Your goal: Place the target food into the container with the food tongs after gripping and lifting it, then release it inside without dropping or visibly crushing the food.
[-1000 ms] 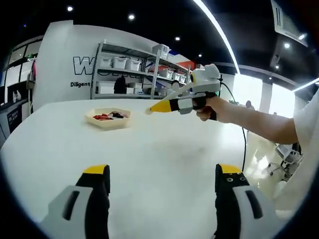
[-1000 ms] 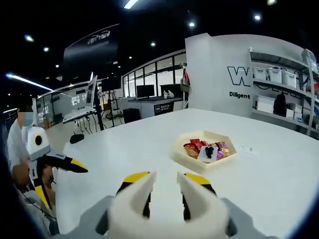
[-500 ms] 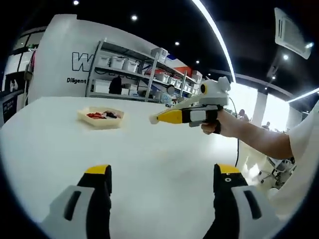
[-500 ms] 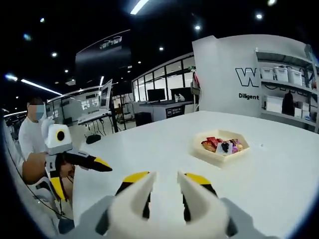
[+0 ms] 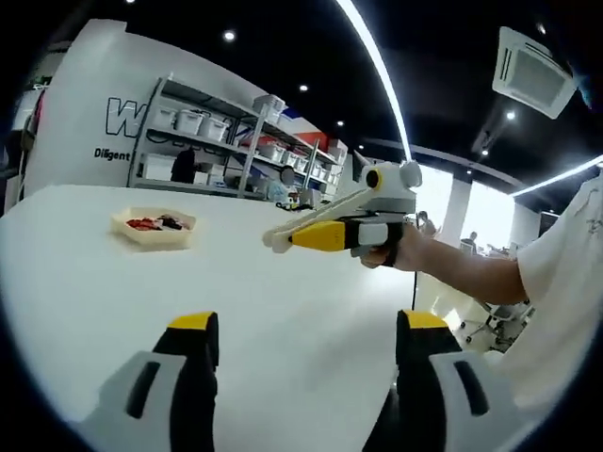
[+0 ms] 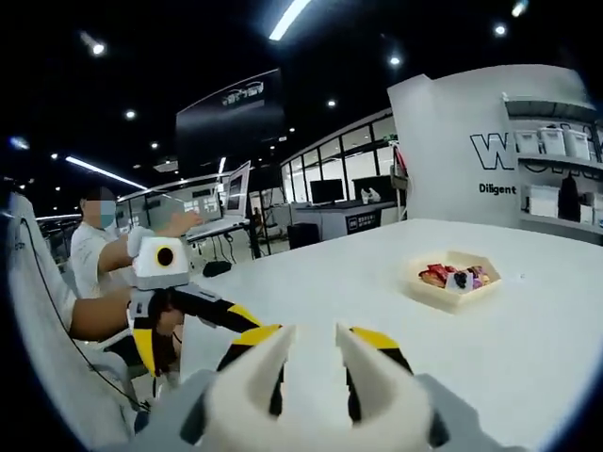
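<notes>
The left tool [image 5: 300, 341] was held with its jaws wide apart and nothing between them, above the white counter [image 5: 188, 273]. The right tool [image 6: 309, 350] was seen with a narrow gap between its jaws, also empty. The hexagonal tray [image 6: 454, 294] of wrapped food [image 6: 452, 276] was set on the counter, well apart from both tools.

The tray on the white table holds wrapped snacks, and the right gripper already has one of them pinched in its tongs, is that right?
Not quite. The tray on the white table does hold wrapped snacks, but the right gripper has nothing between its tongs; the right gripper view shows it far short of the tray.
</notes>
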`<state>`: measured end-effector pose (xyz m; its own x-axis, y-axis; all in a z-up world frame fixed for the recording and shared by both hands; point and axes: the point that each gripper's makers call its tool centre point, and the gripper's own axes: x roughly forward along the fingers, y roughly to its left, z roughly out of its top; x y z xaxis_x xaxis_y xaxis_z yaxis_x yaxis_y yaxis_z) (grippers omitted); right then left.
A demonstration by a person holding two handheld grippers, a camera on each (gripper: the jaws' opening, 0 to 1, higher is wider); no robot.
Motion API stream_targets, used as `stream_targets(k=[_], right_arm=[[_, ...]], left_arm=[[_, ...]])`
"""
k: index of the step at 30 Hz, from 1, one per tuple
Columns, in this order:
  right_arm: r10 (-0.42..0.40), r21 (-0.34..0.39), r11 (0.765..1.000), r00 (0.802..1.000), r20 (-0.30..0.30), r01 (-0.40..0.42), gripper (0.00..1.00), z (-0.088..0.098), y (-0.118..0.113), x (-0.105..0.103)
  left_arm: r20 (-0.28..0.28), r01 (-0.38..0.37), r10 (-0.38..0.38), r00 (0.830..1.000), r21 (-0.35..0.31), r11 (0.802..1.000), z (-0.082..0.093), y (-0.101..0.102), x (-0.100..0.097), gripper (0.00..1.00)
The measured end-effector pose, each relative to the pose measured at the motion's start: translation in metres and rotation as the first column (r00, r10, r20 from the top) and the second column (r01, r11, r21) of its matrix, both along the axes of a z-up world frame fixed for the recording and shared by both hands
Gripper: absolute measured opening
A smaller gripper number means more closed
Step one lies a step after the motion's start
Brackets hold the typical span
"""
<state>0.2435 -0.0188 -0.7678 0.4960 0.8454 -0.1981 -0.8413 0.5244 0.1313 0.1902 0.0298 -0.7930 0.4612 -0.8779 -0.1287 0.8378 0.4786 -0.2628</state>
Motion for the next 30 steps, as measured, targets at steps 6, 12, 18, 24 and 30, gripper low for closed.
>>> stream_targets(k=[6,12,18,24,30], right_arm=[[0.055,0.025,0.998,0.998,-0.016,-0.054,0.19,-0.002,0.008,-0.019],[0.120,0.072,0.990,0.992,-0.041,-0.117,0.19,-0.003,0.017,-0.038],[0.166,0.092,0.983,0.985,-0.045,-0.161,0.20,-0.005,0.024,-0.050],[0.196,0.119,0.975,0.979,-0.060,-0.188,0.20,-0.006,0.029,-0.057],[0.219,0.136,0.969,0.973,-0.070,-0.208,0.19,-0.007,0.031,-0.061]], left_arm=[[0.011,0.070,-0.070,0.997,-0.042,0.997,0.008,-0.007,-0.008,0.67],[0.026,0.132,-0.130,0.991,-0.083,0.988,0.015,-0.011,-0.014,0.60],[0.048,0.156,-0.152,0.987,-0.096,0.983,0.017,-0.010,-0.015,0.54],[0.056,0.182,-0.177,0.983,-0.109,0.977,0.016,-0.008,-0.018,0.41],[0.086,0.204,-0.196,0.977,-0.098,0.974,0.013,-0.009,-0.020,0.35]])
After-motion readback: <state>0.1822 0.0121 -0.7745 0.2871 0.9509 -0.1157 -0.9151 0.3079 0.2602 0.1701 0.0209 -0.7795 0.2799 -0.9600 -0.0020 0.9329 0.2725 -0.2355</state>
